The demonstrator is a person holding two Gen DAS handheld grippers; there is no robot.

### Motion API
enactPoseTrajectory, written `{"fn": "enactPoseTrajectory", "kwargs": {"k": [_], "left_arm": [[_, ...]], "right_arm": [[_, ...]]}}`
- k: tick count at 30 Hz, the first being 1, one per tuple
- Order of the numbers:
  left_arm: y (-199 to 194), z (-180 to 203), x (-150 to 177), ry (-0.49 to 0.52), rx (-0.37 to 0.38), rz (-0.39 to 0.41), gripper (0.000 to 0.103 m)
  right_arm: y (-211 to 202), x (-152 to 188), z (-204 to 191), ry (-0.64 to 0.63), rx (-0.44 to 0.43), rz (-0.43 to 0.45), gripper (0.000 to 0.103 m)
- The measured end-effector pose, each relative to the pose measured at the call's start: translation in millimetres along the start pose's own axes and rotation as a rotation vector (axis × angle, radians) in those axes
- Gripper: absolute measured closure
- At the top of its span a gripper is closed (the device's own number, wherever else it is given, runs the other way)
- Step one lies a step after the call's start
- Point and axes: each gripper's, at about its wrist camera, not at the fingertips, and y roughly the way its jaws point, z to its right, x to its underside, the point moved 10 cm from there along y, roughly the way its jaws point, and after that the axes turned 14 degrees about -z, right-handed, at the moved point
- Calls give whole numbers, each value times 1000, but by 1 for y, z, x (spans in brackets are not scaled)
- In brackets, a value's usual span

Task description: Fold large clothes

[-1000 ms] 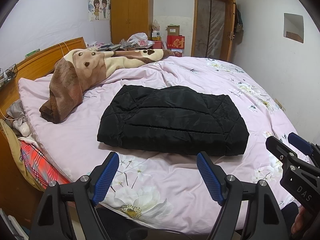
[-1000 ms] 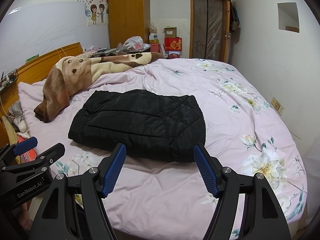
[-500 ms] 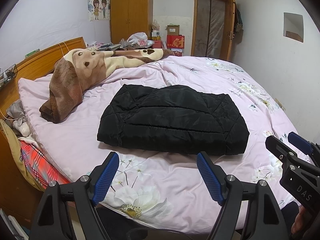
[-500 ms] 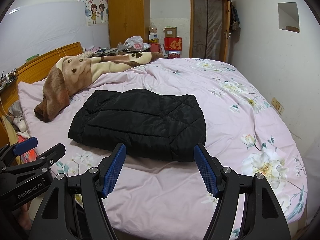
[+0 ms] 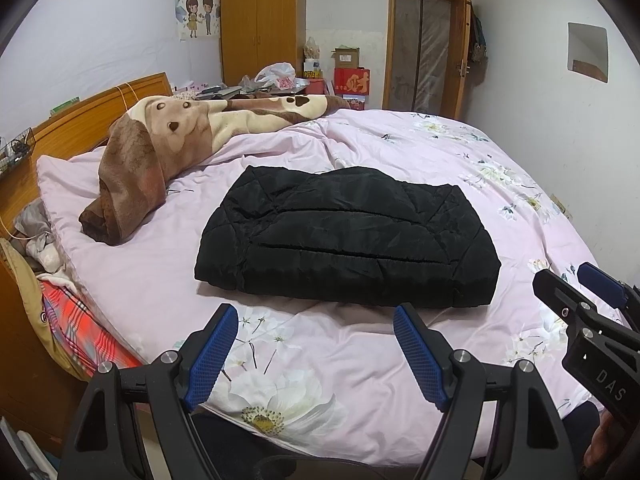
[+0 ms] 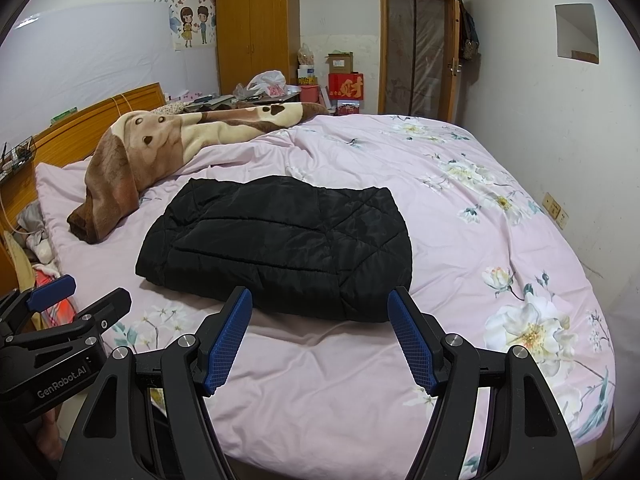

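Left gripper (image 5: 314, 354) hovering wide open, holding nothing; right gripper (image 6: 320, 344) gaping empty too. Folded black quilted jacket (image 6: 276, 248) lying flat mid-bed on the pink floral duvet (image 6: 460, 216), just beyond both.

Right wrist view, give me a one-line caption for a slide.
Both grippers, right and left, open and empty, above a folded black quilted jacket on a pink floral bed.
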Motion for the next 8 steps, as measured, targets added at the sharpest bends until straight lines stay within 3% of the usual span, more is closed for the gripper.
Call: {"fn": "enactPoseTrajectory", "kwargs": {"k": [8], "left_arm": [[2, -1, 1, 2, 7, -3, 23]], "right_arm": [[1, -1, 2, -1, 0, -1, 32]]}}
